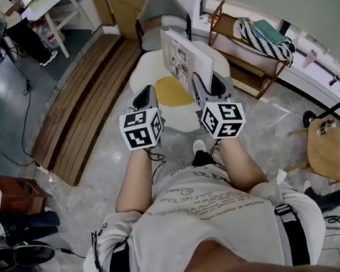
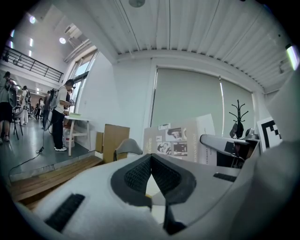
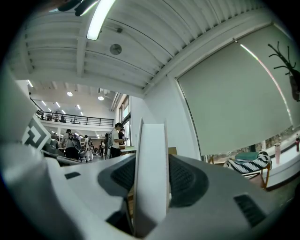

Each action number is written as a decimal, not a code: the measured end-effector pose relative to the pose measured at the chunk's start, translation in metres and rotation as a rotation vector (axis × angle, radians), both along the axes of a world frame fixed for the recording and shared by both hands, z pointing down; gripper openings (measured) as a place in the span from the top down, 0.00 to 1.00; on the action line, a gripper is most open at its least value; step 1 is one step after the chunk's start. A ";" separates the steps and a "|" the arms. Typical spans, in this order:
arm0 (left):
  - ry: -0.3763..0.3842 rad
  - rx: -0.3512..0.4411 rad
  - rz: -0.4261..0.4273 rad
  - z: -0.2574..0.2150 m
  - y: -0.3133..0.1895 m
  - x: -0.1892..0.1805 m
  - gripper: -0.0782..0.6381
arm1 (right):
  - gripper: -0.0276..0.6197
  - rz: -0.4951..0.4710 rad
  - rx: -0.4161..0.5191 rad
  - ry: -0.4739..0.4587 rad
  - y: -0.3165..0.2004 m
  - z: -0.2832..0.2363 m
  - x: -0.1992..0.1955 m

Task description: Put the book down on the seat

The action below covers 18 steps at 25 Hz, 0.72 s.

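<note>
In the head view my right gripper is shut on a white book with photos on its cover. It holds the book upright on edge above the cream seat, by the yellow cushion. The right gripper view shows the book's pale edge clamped between both dark pads. My left gripper hovers beside it, left of the cushion, shut and holding nothing. In the left gripper view its pads meet at the tips, and the book's cover stands just beyond them.
A grey chair stands behind the seat. A wooden rack with a striped bag is at the right and a round wooden stool at the near right. A wooden platform and cables lie to the left. People stand at a far table.
</note>
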<state>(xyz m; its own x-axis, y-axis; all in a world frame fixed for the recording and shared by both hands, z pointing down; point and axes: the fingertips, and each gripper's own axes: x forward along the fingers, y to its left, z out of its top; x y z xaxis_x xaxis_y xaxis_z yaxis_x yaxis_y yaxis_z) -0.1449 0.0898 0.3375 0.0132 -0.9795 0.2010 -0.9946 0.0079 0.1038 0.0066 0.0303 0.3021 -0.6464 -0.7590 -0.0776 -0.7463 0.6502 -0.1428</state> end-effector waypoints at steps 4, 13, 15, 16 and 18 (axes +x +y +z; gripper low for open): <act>-0.012 -0.007 -0.021 -0.002 -0.027 -0.016 0.86 | 0.66 -0.015 -0.005 0.000 -0.036 0.000 -0.016; 0.004 -0.012 -0.050 -0.011 -0.103 -0.031 0.86 | 0.66 -0.041 -0.006 0.017 -0.114 -0.009 -0.032; 0.009 -0.023 -0.050 -0.007 -0.120 -0.028 0.86 | 0.66 -0.047 -0.008 0.022 -0.130 -0.008 -0.029; 0.011 -0.029 -0.052 -0.005 -0.128 -0.027 0.86 | 0.66 -0.050 -0.010 0.025 -0.138 -0.006 -0.027; 0.015 -0.043 -0.055 0.001 -0.142 -0.022 0.86 | 0.66 -0.054 -0.019 0.023 -0.152 -0.003 -0.023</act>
